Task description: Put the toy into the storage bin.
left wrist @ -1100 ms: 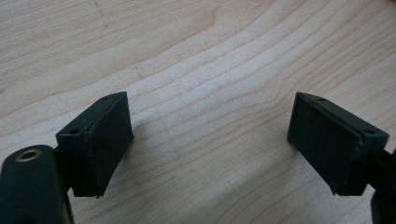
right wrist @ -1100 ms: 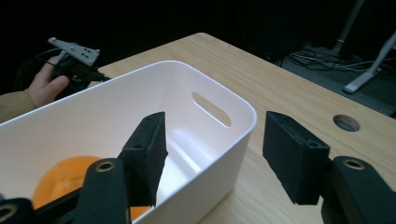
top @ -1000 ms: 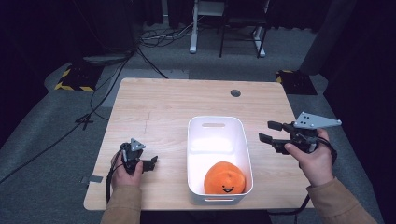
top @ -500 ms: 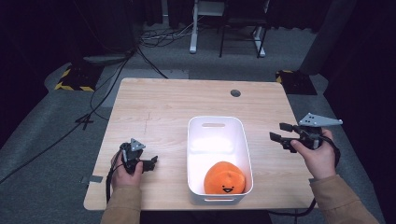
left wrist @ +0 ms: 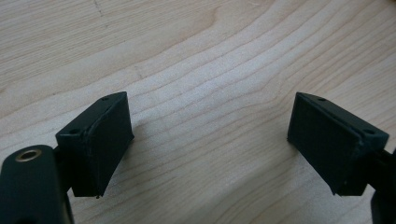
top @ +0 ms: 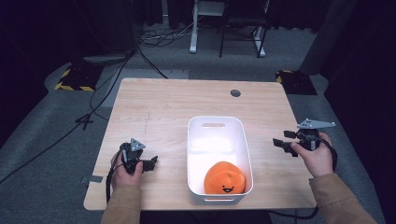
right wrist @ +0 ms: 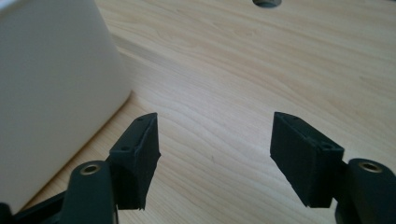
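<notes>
Resting low on the pale wooden bench [top: 163, 107], the left gripper [top: 150, 163] sits near the front left corner, gripped by the person's left hand [top: 125, 171], its jaws pointing toward the middle of the bench. In the left gripper view the two black jaws stand wide apart with nothing between them, only bare wood grain beneath. A cable trails from the gripper back along the tan sleeve [top: 122, 207].

At the centre front stands a white rectangular tub [top: 196, 140] with a handle slot in its far wall. Inside, at the near end, lies a round orange plush toy [top: 225, 178] with a small smiling face; the far half of the tub is bare.

To the right of the tub, well apart from it, the right gripper [top: 282, 141] is held by the person's right hand [top: 315, 156] above the bench's right edge, a grey three-cornered plate on top and its jaws pointing left toward the tub. In the right gripper view the jaws are likewise spread wide and grasp nothing, with the tub's white outer wall [right wrist: 51, 88] just beyond the left jaw and a round grey grommet [right wrist: 267, 3] at the far edge of the wood.
</notes>
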A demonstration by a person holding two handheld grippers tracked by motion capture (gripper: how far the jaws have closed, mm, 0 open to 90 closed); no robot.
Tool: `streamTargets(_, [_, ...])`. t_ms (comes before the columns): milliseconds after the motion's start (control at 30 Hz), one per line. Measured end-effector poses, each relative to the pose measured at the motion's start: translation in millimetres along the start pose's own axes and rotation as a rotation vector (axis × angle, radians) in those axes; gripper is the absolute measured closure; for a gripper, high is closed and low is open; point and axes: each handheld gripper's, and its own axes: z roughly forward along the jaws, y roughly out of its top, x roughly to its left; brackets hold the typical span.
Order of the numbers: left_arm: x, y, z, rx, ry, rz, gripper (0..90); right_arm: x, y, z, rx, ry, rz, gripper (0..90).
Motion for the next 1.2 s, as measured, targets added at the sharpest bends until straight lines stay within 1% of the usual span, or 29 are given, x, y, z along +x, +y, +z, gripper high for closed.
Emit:
streamTargets(100, [0.0,0.0,0.1,0.0,-0.002,0.0,14.2,-4.9,-8.6,7.7,0.025,0.01,0.027,31.5])
streamTargets(200, [0.0,0.0,0.0,0.0,-0.001,0.0,14.2,-8.9,-15.4,13.9,0.058,0.01,0.037,30.4])
streamTargets(300, [0.1,0.0,0.0,0.001,-0.001,0.001,14.2,-12.0,-20.8,18.3,0.086,0.005,0.039,30.4])
streamTargets(467, [0.0,0.0,0.1,0.0,-0.001,0.0,14.2,-17.0,-30.9,25.0,0.127,-0.009,0.026,30.1])
streamTargets(533, [0.0,0.0,0.0,0.0,0.0,0.0,14.2,-17.6,-35.2,27.5,0.131,-0.005,0.031,30.1])
streamTargets(700, [0.0,0.0,0.0,0.0,0.0,0.0,14.2,-17.4,-44.3,32.7,0.152,0.004,0.015,29.0])
streamTargets(900, [0.0,0.0,0.0,0.0,0.0,0.0,14.2,-17.6,-55.6,40.2,0.149,0.006,0.013,27.1])
streamTargets(933, [0.0,0.0,0.0,0.0,0.0,0.0,14.2,-17.5,-57.7,42.0,0.14,0.003,0.006,26.3])
streamTargets(1033, [0.0,0.0,0.0,0.0,0.0,0.0,14.2,-16.9,-62.9,44.9,0.145,0.011,-0.004,24.9])
streamTargets(1067, [0.0,0.0,0.0,0.0,0.0,0.0,14.2,-15.9,-64.4,46.0,0.137,0.011,0.004,24.5])
streamTargets(1133, [0.0,0.0,0.0,0.0,0.0,0.0,14.2,-16.0,-67.5,47.9,0.145,0.012,-0.024,24.2])
streamTargets(1200, [0.0,0.0,0.0,0.0,0.0,0.0,14.2,-15.8,-70.6,49.5,0.151,0.016,-0.031,22.4])
